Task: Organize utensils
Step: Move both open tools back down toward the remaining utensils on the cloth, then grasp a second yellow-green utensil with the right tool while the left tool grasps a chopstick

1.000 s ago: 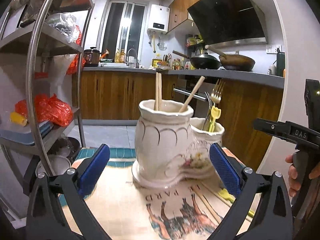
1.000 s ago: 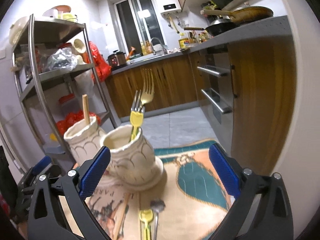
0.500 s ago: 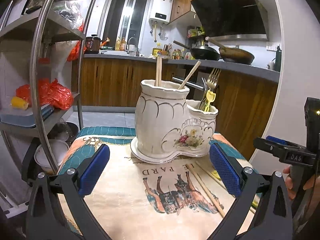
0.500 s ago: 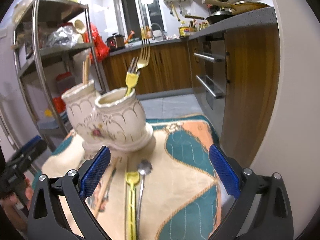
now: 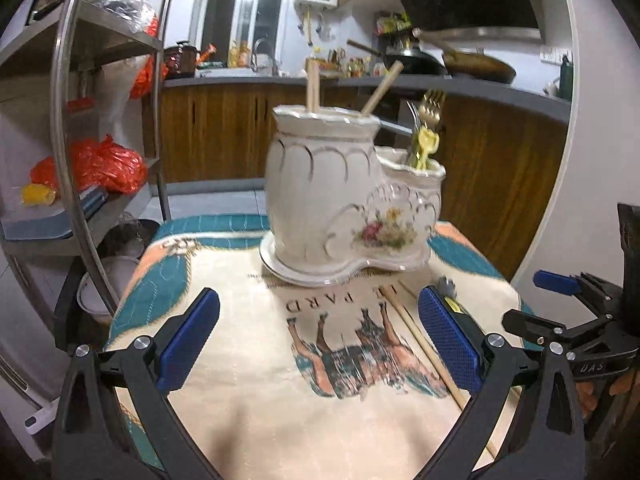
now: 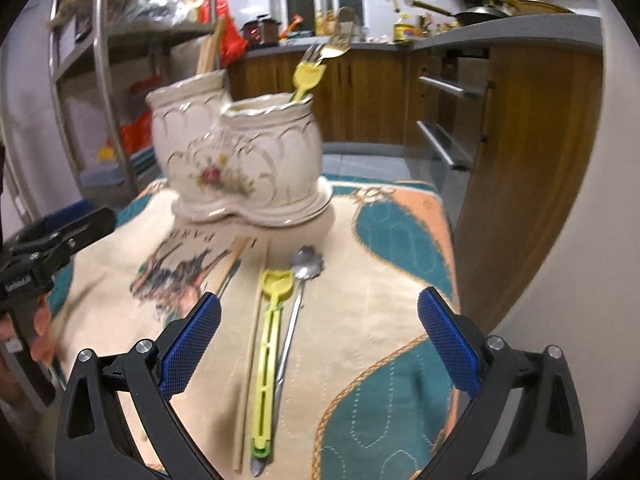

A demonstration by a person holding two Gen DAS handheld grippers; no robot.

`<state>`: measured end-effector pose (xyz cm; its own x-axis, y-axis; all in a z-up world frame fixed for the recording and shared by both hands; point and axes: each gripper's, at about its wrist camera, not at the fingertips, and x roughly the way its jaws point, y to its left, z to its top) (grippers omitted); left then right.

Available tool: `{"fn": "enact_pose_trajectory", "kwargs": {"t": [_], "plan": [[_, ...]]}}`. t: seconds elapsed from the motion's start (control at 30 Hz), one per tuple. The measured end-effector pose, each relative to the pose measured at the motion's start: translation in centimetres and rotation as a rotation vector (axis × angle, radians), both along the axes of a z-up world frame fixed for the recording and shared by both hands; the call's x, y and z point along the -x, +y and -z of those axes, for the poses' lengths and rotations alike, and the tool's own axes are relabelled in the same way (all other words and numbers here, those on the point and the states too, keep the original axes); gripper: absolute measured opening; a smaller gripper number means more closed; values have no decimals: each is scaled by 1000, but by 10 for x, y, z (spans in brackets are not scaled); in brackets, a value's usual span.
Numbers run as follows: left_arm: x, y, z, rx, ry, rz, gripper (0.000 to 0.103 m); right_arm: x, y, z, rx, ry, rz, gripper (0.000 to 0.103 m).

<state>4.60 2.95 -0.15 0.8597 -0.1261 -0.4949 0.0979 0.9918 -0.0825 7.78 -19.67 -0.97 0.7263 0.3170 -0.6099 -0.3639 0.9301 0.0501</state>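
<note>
A cream two-pot ceramic utensil holder [image 5: 344, 200] [image 6: 240, 152] stands on the printed table mat [image 5: 280, 380]. Its tall pot holds chopsticks [image 5: 312, 86]; its low pot holds forks [image 5: 426, 128] [image 6: 316, 64]. On the mat lie a yellow plastic utensil [image 6: 270, 344], a metal spoon [image 6: 298, 300] and loose chopsticks [image 5: 428, 352] [image 6: 250, 356]. My left gripper [image 5: 318, 338] is open and empty, short of the holder. My right gripper [image 6: 318, 338] is open and empty, above the lying utensils. In the left wrist view the right gripper [image 5: 560, 308] shows at the right edge.
A steel shelf rack [image 5: 68, 140] with red bags stands left of the table. Wooden kitchen cabinets [image 5: 224, 132] and a counter with pans run behind. A white wall [image 6: 600, 280] lies close on the right. A hand [image 6: 40, 340] holds the left gripper's handle.
Both grippers have drawn back from the holder and tilted down. More of the mat shows, and the yellow utensil, spoon and chopsticks now sit between the right gripper's fingers.
</note>
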Motion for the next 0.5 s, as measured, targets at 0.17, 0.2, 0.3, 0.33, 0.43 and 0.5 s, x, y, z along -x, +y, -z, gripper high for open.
{"fn": "enact_pose_trajectory", "kwargs": {"t": [0.17, 0.2, 0.3, 0.33, 0.43, 0.5], "plan": [[-4, -4, 5, -19, 24, 17, 97, 2, 13, 7, 46, 21, -65, 90], [-5, -4, 5, -17, 26, 19, 97, 3, 15, 7, 49, 24, -77, 78], [-7, -7, 5, -15, 30, 27, 97, 3, 19, 10, 36, 59, -112, 55], [-7, -8, 6, -15, 32, 31, 97, 2, 19, 10, 29, 66, -118, 48], [-8, -10, 8, -21, 38, 40, 97, 1, 22, 12, 30, 91, -140, 30], [-8, -13, 8, -23, 45, 47, 97, 0, 24, 14, 42, 104, -151, 26]]}}
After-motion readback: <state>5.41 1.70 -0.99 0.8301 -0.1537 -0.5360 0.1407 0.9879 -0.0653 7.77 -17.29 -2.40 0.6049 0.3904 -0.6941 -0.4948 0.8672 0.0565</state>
